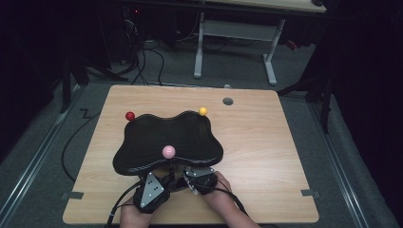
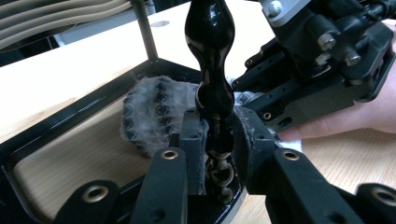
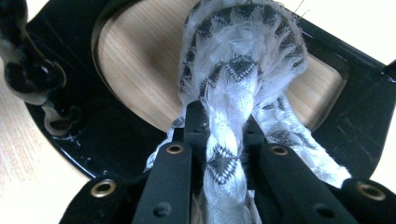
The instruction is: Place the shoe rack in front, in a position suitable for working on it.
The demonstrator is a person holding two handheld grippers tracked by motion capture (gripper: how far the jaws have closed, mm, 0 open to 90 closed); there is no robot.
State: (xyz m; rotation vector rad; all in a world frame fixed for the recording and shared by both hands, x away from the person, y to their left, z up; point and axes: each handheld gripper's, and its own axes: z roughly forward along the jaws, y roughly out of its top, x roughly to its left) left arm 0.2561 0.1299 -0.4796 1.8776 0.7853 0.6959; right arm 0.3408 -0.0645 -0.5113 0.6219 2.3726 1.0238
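Observation:
A glossy black wavy-edged stand (image 1: 166,135) lies on the wooden table (image 1: 256,142), with a red ball (image 1: 129,116), a yellow ball (image 1: 203,111) and a pink ball (image 1: 168,151) on its posts. My left gripper (image 1: 167,178) (image 2: 217,135) is shut on the black turned post (image 2: 212,70) near its foot. My right gripper (image 1: 183,173) (image 3: 224,126) is shut on a twisted white cloth with a dark zigzag pattern (image 3: 238,46) (image 2: 149,112). The cloth lies in the opening of the stand's black base frame (image 3: 116,135).
Both hands sit close together at the table's near edge, and a hand (image 2: 355,121) rests on the wood beside the post. A round grey hole (image 1: 228,101) is near the far edge. Beyond the table stand a white desk frame (image 1: 235,42) and floor cables (image 1: 142,61).

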